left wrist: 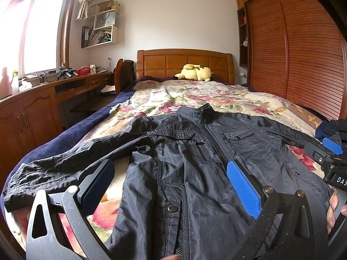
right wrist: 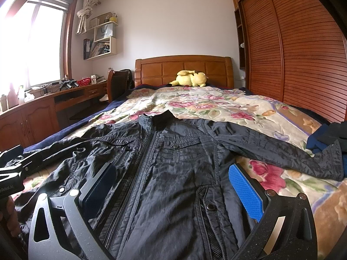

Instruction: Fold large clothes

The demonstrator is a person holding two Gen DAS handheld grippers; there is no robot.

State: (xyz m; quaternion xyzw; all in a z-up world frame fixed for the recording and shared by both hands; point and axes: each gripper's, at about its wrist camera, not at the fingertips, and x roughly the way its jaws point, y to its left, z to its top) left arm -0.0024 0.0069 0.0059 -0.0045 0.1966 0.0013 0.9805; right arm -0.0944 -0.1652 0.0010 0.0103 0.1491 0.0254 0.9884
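A dark navy zip jacket (left wrist: 195, 156) lies face up and spread flat on the bed, collar toward the headboard, both sleeves stretched out sideways. It also shows in the right wrist view (right wrist: 177, 162). My left gripper (left wrist: 171, 173) is open and empty, hovering above the jacket's left front panel near the hem. My right gripper (right wrist: 172, 175) is open and empty, hovering above the jacket's right front panel near the hem. The right gripper also shows at the right edge of the left wrist view (left wrist: 329, 151), and the left gripper's body at the left edge of the right wrist view (right wrist: 13, 169).
The bed carries a floral quilt (left wrist: 195, 95) over a navy blanket (left wrist: 54, 138). A yellow plush toy (left wrist: 195, 72) lies by the wooden headboard (left wrist: 184, 61). A pile of dark and blue clothes (right wrist: 327, 138) sits at the bed's right edge. A wooden desk (left wrist: 43, 99) stands left, a slatted wardrobe (left wrist: 292, 49) right.
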